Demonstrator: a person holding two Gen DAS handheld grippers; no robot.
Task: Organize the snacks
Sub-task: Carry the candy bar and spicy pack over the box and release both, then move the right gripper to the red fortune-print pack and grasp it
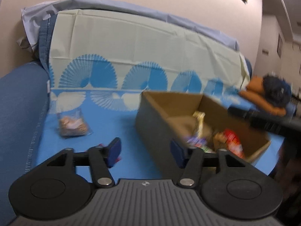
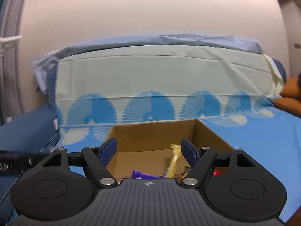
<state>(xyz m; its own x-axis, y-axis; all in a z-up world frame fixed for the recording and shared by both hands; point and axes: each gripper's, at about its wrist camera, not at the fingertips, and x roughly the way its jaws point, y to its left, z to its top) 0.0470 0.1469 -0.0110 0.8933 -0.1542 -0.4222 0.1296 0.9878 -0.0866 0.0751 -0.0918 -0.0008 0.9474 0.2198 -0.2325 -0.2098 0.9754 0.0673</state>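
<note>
Cardboard box (image 1: 154, 120) sits on the blue cloth (image 1: 112, 128), snack packs inside, blurry. I see a clear bag (image 1: 72, 125) of what looks like biscuits lying well left of it. Left gripper (image 1: 145, 151) spread, empty. Right gripper (image 2: 149, 151) spread over the box, empty.

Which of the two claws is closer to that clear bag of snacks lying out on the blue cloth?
Left. The left claw is open with the clear bag just ahead to its left. The right claw is open above the cardboard box; its camera misses the bag.
</note>
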